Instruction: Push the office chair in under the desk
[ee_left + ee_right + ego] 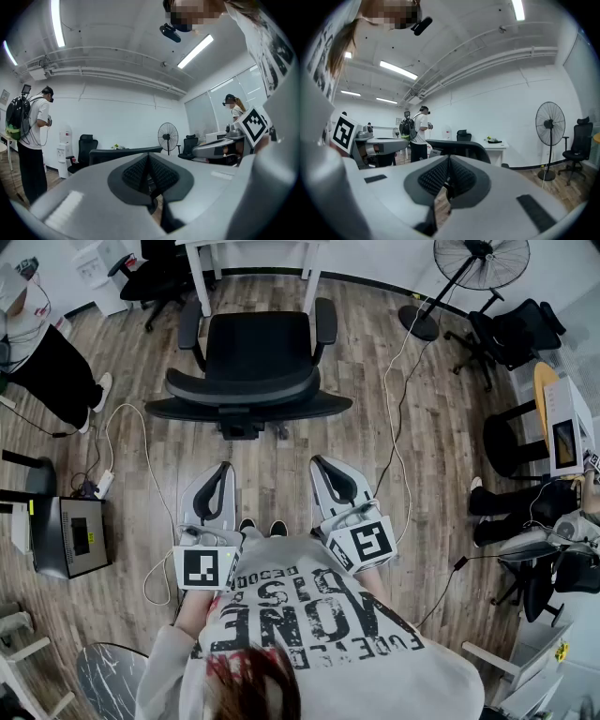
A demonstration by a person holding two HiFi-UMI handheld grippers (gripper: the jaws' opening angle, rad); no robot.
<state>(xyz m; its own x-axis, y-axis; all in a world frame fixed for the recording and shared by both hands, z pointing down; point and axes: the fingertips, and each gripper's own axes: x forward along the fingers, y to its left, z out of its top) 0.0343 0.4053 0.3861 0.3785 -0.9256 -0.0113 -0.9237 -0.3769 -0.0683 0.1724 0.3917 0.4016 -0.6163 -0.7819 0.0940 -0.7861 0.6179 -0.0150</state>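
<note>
In the head view the office chair stands on the wood floor at 12 o'clock from the wearer, its curved backrest toward the claws and its seat facing the white desk. Only the desk's legs show, at the top edge. The chair is not yet under the desk; its seat front sits near the legs.

The left claw and right claw are held level and side by side, both pointing to 12 o'clock at the backrest. A strip of bare floor lies between their tips and the chair, so neither touches it.

The left gripper view shows what the head view cannot: the left claw has its ribbed pads pressed together with nothing between them. The backrest's top edge runs just behind the tip. The right gripper view shows the same of the right claw: closed and empty, with the backrest beyond it and the desktop at 2 o'clock.

Only the head view shows the cables trailing over the floor. A standing fan is at 1 o'clock and a person stands at 10 o'clock. Both gripper views show that person upright, wearing a backpack.
</note>
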